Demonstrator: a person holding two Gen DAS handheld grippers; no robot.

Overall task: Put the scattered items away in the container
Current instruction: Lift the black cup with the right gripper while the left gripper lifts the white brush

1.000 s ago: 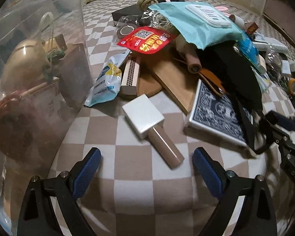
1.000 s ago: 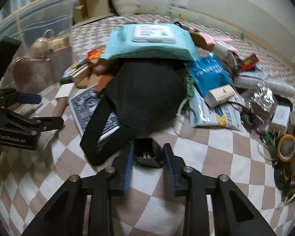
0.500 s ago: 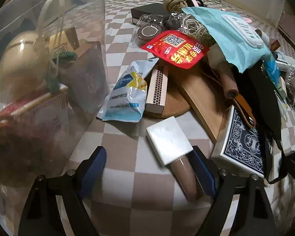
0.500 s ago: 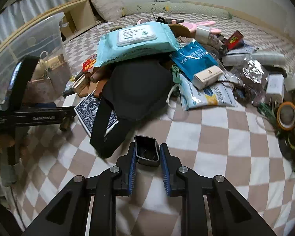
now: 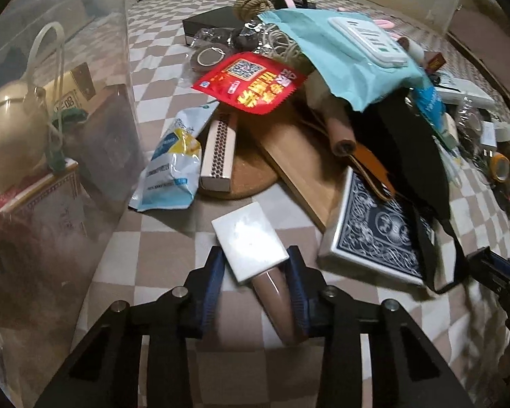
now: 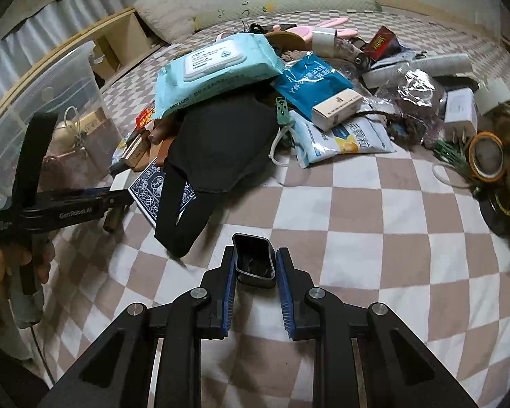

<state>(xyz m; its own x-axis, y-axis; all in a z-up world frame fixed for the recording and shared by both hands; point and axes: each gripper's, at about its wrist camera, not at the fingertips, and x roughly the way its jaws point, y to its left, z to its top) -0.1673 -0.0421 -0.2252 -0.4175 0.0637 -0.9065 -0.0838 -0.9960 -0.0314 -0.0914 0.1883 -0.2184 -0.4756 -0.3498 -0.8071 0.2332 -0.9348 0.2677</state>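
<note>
Left gripper [image 5: 255, 284] jaws now closed in on brown handle [image 5: 275, 301] of white-headed tool, up from wide apart.
Right gripper [image 6: 256, 280] jaws clamped on small black case [image 6: 255, 261]; clear container [image 5: 56, 156] at 9 o'clock; both ready for transfer.

1. One clear plastic container [image 5: 112, 78].
2. One teal pack of wet wipes [image 6: 217, 71].
3. One red snack packet [image 5: 250, 83].
4. Two blue-and-white pouches with yellow print, one [image 5: 171, 166] by the container, one [image 6: 343, 139] on the far side of the pile.
5. One blue-backed card box [image 5: 377, 234].
6. One matchbox [image 5: 219, 151].
7. Two tongs, left [image 5: 253, 289] and right [image 6: 255, 280].
</note>
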